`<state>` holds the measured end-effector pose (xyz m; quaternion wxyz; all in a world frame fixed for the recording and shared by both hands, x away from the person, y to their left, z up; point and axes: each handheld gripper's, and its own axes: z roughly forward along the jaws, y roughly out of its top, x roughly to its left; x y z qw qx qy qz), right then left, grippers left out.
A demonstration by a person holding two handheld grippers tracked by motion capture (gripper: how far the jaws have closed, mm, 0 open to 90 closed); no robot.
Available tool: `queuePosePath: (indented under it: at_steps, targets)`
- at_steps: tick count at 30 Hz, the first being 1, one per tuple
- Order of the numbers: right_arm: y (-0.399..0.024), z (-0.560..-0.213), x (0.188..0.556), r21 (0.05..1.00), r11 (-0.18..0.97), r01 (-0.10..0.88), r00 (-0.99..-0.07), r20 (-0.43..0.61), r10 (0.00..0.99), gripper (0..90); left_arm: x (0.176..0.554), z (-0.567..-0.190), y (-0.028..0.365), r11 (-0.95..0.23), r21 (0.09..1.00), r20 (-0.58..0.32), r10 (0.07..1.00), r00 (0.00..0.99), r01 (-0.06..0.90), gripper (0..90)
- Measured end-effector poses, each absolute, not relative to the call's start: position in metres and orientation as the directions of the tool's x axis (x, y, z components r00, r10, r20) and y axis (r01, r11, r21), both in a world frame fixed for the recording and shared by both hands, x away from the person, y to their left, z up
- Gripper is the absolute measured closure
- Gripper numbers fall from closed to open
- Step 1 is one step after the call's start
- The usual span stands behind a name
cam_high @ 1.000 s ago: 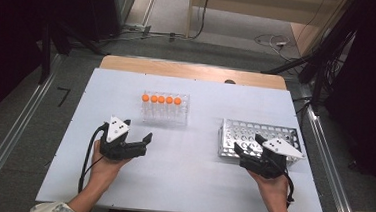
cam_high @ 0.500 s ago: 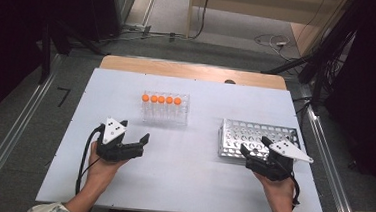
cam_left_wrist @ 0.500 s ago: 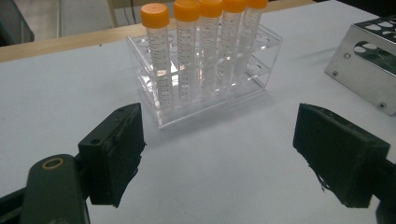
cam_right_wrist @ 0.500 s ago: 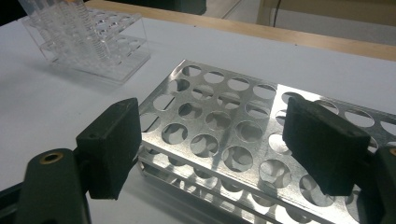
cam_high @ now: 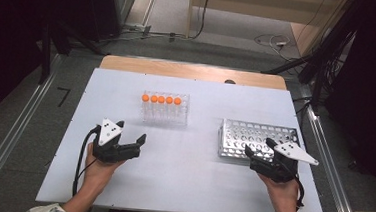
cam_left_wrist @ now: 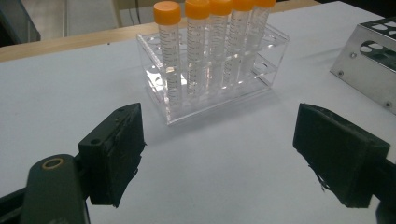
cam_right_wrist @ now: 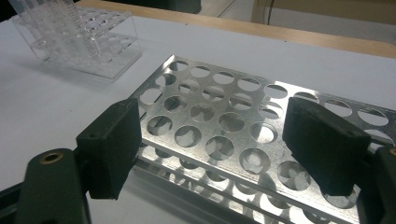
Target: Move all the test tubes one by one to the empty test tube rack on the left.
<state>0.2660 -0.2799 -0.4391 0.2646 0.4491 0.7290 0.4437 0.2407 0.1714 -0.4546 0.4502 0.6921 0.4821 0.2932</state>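
A clear plastic rack [cam_high: 165,108] stands at the table's middle back and holds several tubes with orange caps [cam_high: 161,99]. A perforated metal rack [cam_high: 254,137] with bare holes lies to the right. My left gripper [cam_high: 133,132] rests low on the table, in front and to the left of the clear rack, jaws wide apart with nothing between them. In the left gripper view the left gripper [cam_left_wrist: 219,154] faces the clear rack [cam_left_wrist: 215,70] and its tubes [cam_left_wrist: 168,42]. My right gripper [cam_high: 258,146] is open over the metal rack's near edge. The right gripper view has the right gripper [cam_right_wrist: 212,140] above the metal rack's holes [cam_right_wrist: 233,116].
The white table top [cam_high: 186,176] has free room between the two hands and in front of both racks. A wooden strip [cam_high: 188,71] runs along the far edge. Metal rails [cam_high: 7,153] flank the table, and cables lie on the floor beyond.
Both hands have stayed nearly in place. The left gripper has edged slightly left, and the right gripper's grey plate has swung a little to the right. Both stay open.
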Motion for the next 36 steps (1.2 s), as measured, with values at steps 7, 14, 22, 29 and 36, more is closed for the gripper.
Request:
queuePosePath:
  at_steps: [7,14,22,29,36]
  targets:
    - [-0.285,-0.44,0.265,0.884,0.197,0.424,-0.445,0.013,0.895,18.0,0.239,-0.456,0.175,-0.127,0.904,-0.029,0.934,0.355,0.408,17.2]
    - [-0.29,-0.441,0.264,0.883,0.194,0.427,-0.438,0.014,0.899,18.1,0.235,-0.455,0.179,-0.124,0.907,-0.028,0.936,0.352,0.403,17.2]
    - [-0.296,-0.44,0.261,0.887,0.185,0.423,-0.424,0.014,0.905,18.0,0.23,-0.456,0.189,-0.124,0.907,-0.017,0.944,0.328,0.403,17.2]
    - [-0.304,-0.44,0.259,0.889,0.178,0.422,-0.413,0.014,0.911,18.0,0.228,-0.458,0.198,-0.125,0.904,-0.004,0.953,0.302,0.408,17.2]
    - [-0.313,-0.44,0.256,0.889,0.165,0.427,-0.394,0.019,0.919,17.9,0.224,-0.461,0.211,-0.112,0.902,-0.005,0.963,0.27,0.416,17.2]
